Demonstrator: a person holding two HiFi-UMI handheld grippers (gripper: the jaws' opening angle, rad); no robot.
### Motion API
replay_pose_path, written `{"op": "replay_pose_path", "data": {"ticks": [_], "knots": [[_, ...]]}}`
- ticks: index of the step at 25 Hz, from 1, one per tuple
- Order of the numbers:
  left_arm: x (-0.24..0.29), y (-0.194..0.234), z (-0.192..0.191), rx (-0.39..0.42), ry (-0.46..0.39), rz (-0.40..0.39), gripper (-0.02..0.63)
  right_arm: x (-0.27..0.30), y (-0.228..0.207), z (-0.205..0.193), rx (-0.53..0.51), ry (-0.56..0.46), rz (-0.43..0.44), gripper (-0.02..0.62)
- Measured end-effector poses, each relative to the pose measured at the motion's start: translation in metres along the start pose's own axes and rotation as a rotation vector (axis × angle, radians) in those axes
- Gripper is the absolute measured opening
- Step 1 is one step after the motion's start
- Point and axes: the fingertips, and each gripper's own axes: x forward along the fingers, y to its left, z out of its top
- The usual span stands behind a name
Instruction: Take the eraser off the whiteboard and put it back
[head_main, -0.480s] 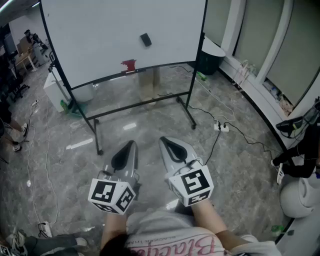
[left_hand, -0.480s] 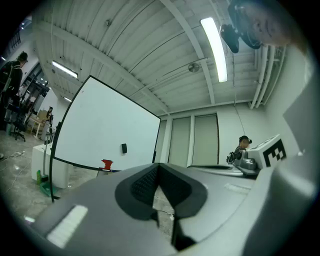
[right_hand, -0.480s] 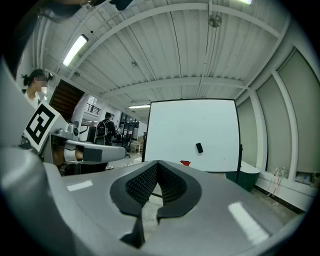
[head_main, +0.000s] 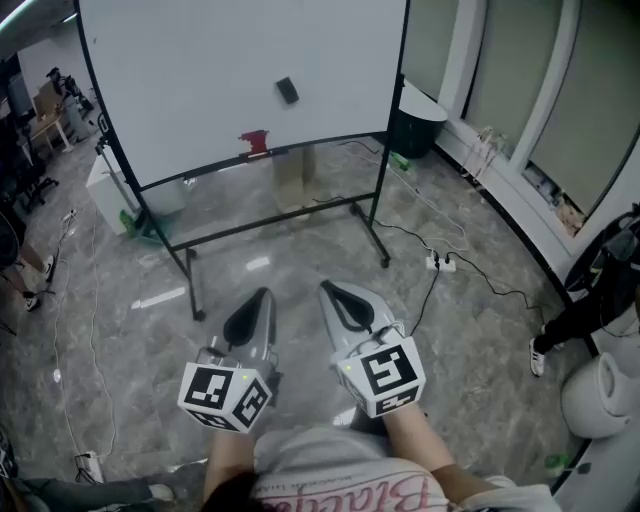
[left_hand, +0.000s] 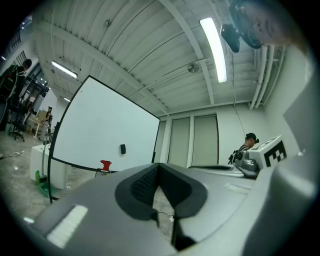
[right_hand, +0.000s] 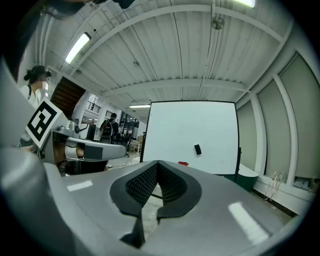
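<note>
Head view, eraser: a small black rectangular eraser sits slightly tilted on the right upper part of the large white whiteboard on its black wheeled stand, above a small red object on the lower rail
Head view, grippers: the left hand-held gripper and the right hand-held gripper are held side by side over the grey marble floor, well apart from the board, both empty
Left gripper view: jaws together at the tips, nothing between them; the eraser shows far off, left of the jaw line
Right gripper view: jaws together, nothing between them; the eraser shows far off, right of the jaw line
Handling: probably light and stiff, a hard shell with a soft wiping face, likely held to the board by a magnet, so it may slide if nudged sideways
Where to hold: across its two long edges, jaws opened first, then pulled straight off the board
</note>
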Motion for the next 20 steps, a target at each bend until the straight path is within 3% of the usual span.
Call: {"op": "replay_pose_path", "data": {"ticks": [7,20], "knots": [[-0.001,-0.005,-0.007,-0.013,0.006,0.025,-0.002,-0.006,-0.007,0.005,0.006,-0.078,0.001,0.002],[0.027,0.019,-0.031,-0.041,0.062,0.055,-0.002,0.018,-0.038,-0.017,0.079,-0.045,-0.039,0.002]]}}
